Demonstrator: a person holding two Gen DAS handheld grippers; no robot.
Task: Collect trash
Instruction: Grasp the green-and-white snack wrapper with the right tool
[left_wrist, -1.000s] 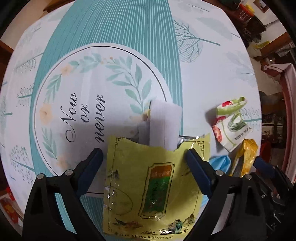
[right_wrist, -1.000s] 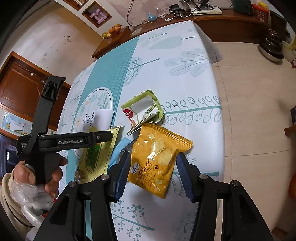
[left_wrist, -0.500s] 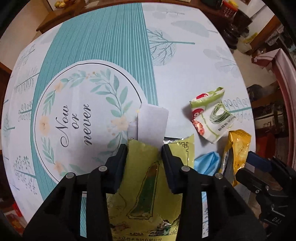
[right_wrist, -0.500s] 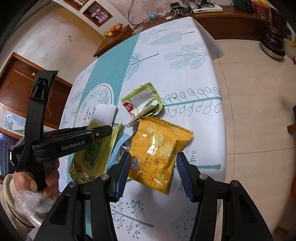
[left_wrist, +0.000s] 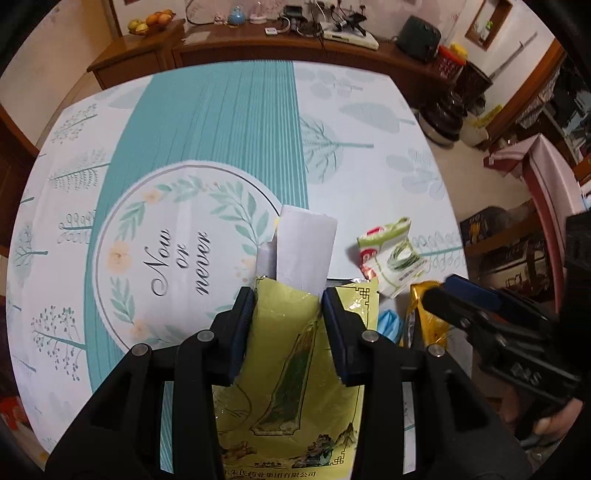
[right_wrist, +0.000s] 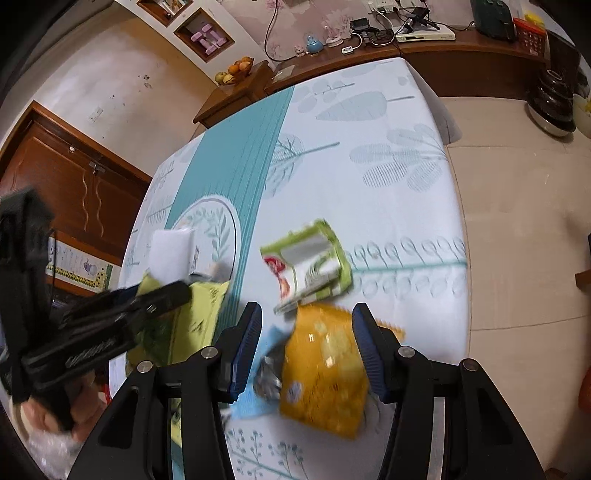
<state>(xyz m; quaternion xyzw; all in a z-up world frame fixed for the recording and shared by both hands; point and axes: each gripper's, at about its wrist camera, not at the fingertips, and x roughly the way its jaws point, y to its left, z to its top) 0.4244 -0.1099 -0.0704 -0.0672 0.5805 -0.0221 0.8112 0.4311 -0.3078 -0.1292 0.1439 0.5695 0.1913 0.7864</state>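
The left tool (left_wrist: 288, 314) is clamped on the upper part of a yellow-green packet (left_wrist: 291, 387), bowing the thin film between its fingers, with a white paper slip (left_wrist: 304, 251) sticking up behind it above the bench (left_wrist: 369, 177). The right tool (right_wrist: 306, 350) stands with its fingers spread on either side of an orange snack bag (right_wrist: 325, 373) at the near bench edge, not visibly pinching it. Both wrappers look light, limp and slick, so a pinch across a flat edge or seam should hold best.

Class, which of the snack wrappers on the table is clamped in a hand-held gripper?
The yellow-green packet, pinched by the left hand-held gripper; the others lie free.
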